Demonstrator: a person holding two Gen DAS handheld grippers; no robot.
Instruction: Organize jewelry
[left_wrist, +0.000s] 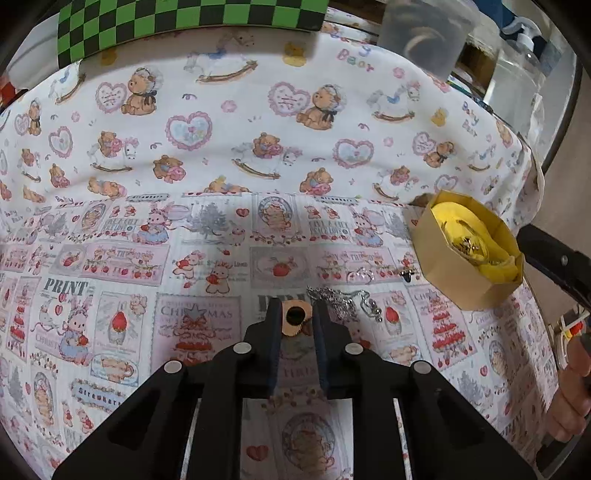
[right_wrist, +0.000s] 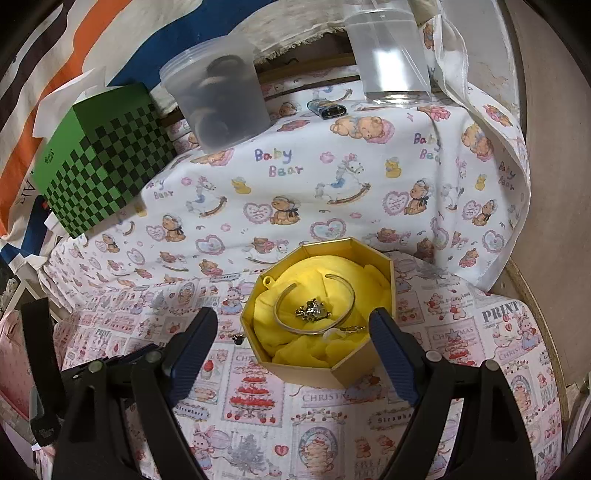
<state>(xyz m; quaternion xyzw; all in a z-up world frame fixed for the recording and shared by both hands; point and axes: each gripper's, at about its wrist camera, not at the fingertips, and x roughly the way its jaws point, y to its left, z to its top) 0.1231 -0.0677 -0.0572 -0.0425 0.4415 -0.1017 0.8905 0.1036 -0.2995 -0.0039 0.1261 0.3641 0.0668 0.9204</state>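
While narrowed on a tan ring-shaped piece (left_wrist: 295, 318), left gripper (left_wrist: 295, 321) jaws, right gripper (right_wrist: 295, 343) jaws wide beside gold box (right_wrist: 364, 373).

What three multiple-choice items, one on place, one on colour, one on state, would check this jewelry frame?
1. Where does the bangle lie?
A. in the gold box
B. on the checkered box
C. in the plastic tub

2. What colour is the cloth lining the gold box?
A. red
B. yellow
C. blue

3. How do the right gripper jaws stand?
A. clamped on the bangle
B. shut, empty
C. wide open, empty

Answers: 1 A, it rests on the lining inside; 2 B, bright yellow folds; 3 C, fingers apart, gripping nothing.
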